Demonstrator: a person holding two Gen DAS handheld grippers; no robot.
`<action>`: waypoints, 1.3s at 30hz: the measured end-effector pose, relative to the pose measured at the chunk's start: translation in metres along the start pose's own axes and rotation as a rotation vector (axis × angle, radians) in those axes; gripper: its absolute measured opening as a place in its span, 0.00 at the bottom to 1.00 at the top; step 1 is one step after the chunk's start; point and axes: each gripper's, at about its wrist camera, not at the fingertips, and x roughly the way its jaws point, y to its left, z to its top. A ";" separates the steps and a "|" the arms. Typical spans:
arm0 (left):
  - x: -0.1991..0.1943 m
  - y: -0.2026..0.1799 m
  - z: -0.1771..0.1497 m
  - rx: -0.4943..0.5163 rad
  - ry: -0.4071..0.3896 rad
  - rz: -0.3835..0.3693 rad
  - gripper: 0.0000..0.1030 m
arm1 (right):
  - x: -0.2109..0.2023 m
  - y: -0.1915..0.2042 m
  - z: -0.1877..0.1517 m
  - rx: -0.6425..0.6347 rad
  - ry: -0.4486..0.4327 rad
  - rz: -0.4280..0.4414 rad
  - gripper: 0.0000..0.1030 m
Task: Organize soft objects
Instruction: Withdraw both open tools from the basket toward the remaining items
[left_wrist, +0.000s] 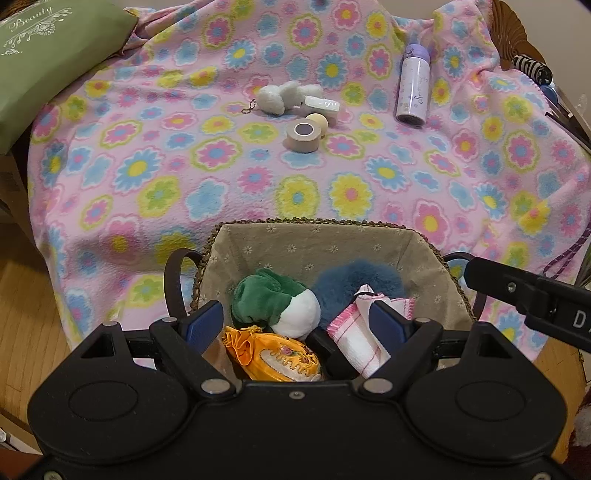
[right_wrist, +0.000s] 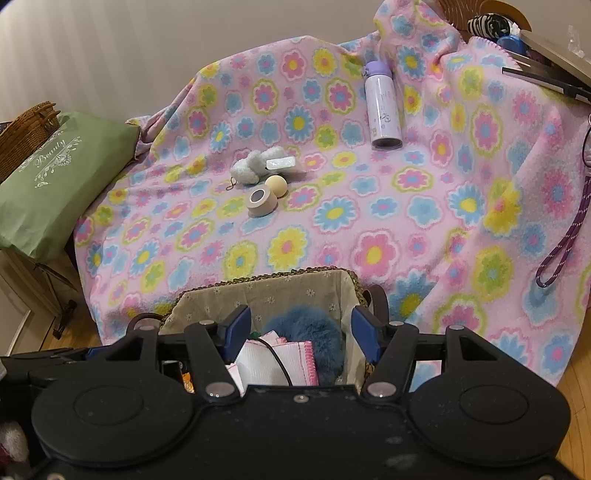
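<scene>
A woven basket (left_wrist: 314, 223) with a beige flowered lining stands against the front of the flowered blanket (left_wrist: 221, 177). In it lie a green-and-white plush (left_wrist: 273, 299), a blue furry piece (left_wrist: 354, 280), a white cloth with pink edging (left_wrist: 354, 332) and an orange embroidered pouch (left_wrist: 273, 354). My left gripper (left_wrist: 295, 325) hangs open over the basket, its pads wide of the plush and pouch. My right gripper (right_wrist: 301, 328) is open above the cloth (right_wrist: 266, 358) and the blue fur (right_wrist: 310, 325), gripping nothing. A white fluffy toy (left_wrist: 280, 96) with a chain lies far back on the blanket.
Beside the white toy lie a flat white case (left_wrist: 322, 104), a beige ball (left_wrist: 317, 122) and a tape roll (left_wrist: 303, 136). A lilac bottle (left_wrist: 413, 85) lies further right. A green bag (left_wrist: 48, 55) sits at the left, a purple cord (right_wrist: 565, 236) at the right.
</scene>
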 end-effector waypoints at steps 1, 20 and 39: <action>0.000 0.000 0.000 0.000 0.000 0.001 0.80 | 0.000 0.000 0.000 0.001 0.002 0.000 0.59; 0.010 0.007 0.007 0.006 0.008 0.029 0.80 | 0.014 0.001 -0.001 -0.021 0.039 -0.028 0.61; 0.072 0.024 0.086 0.048 -0.036 0.046 0.81 | 0.101 0.000 0.076 -0.098 0.023 -0.096 0.66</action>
